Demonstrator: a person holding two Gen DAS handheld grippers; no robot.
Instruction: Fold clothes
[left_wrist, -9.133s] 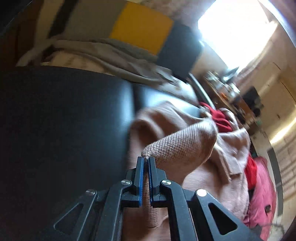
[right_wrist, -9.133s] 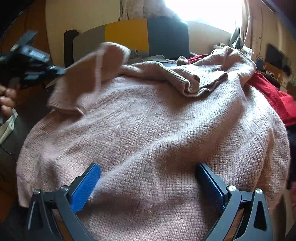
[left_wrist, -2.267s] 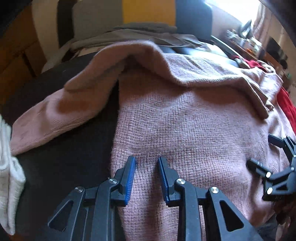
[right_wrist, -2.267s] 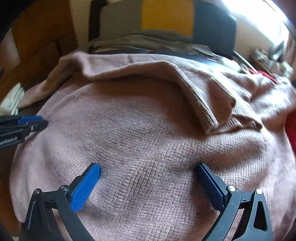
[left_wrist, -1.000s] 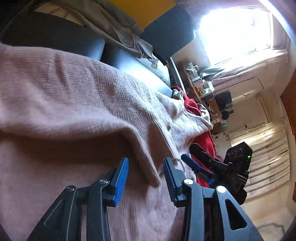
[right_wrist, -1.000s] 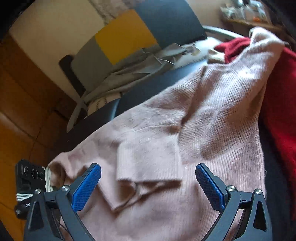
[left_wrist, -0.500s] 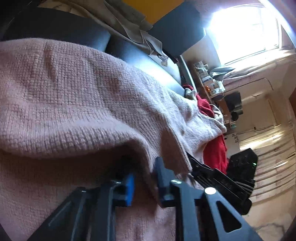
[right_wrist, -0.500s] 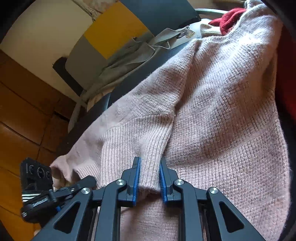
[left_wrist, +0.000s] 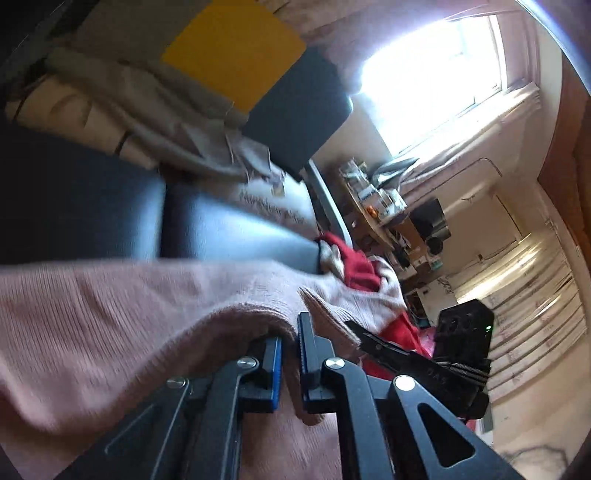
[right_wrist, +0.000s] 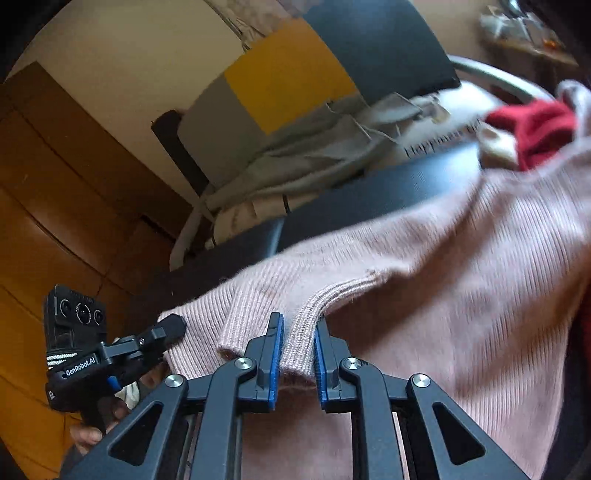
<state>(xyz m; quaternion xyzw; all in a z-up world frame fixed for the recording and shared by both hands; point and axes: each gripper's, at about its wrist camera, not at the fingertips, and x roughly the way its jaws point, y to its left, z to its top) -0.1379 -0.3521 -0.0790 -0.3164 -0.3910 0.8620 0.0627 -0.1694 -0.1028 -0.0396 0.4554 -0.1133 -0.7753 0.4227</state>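
Pink knit sweater (right_wrist: 461, 295) lies across the black padded seat (left_wrist: 229, 232), its near ribbed hem raised off the surface by both grippers. No bin, basket or box shows in either view; the only holding surface is the seat itself, which also carries a red garment (right_wrist: 532, 125) at the sweater's far side and grey-beige cloth (left_wrist: 155, 110) heaped against the grey, yellow and dark backrest (right_wrist: 288, 74).

Left gripper (left_wrist: 290, 354): fingers nearly together, pinching a fold of the hem; knit bulges over the left pad and hangs below the tips. Right gripper (right_wrist: 297, 354): fingers narrow, clamped on a ribbed fold of hem that fills the gap between the blue pads.

The two grips sit near each other along the same edge; each wrist view shows the other gripper just beside. Between sweater and heaped cloth a band of bare black seat is open. A hand (right_wrist: 88, 432) holds the left gripper's handle near the wooden panelling (right_wrist: 55, 221).
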